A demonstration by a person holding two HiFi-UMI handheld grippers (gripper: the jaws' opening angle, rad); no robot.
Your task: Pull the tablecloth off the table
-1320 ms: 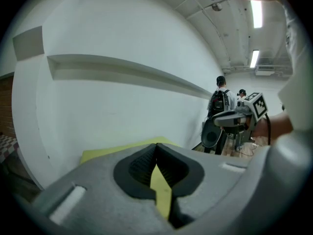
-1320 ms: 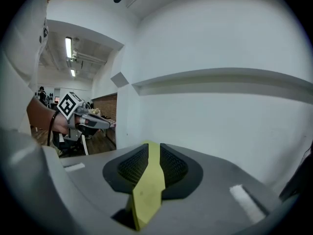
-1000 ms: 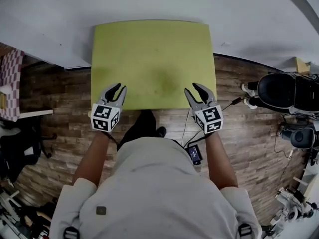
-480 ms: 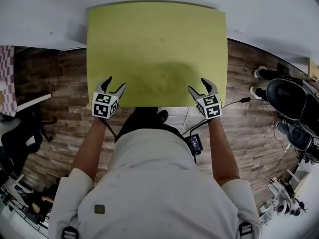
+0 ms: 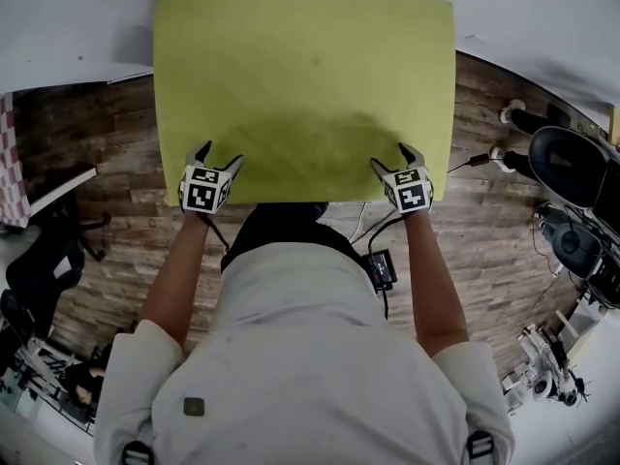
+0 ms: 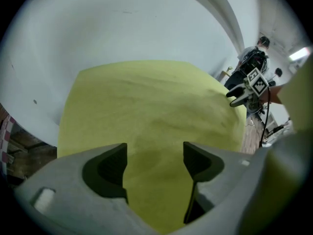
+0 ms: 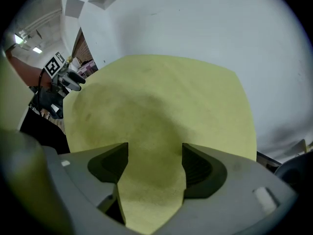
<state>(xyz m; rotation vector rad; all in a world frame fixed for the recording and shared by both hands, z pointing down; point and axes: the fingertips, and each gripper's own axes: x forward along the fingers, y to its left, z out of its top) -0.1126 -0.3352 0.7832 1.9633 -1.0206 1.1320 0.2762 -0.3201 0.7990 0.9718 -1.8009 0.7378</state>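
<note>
As their jaws have just been opening, left gripper (image 5: 215,155) and right gripper (image 5: 395,157) gape at the near edge of the tablecloth (image 5: 305,76). Cloth shows between each pair, unclamped.

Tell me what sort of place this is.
Likely a lab or workroom: a yellow-green tablecloth spread beside a white wall, a black chair, a cable and gear on the wood-plank floor.

A pale grey short-sleeved shirt (image 5: 310,356) is worn, with a small dark patch (image 5: 196,407) on its left side. The left gripper (image 5: 220,154) and the right gripper (image 5: 391,156) are made in grey, and a cube (image 5: 203,192) with black-and-white square markers is carried by each.
</note>
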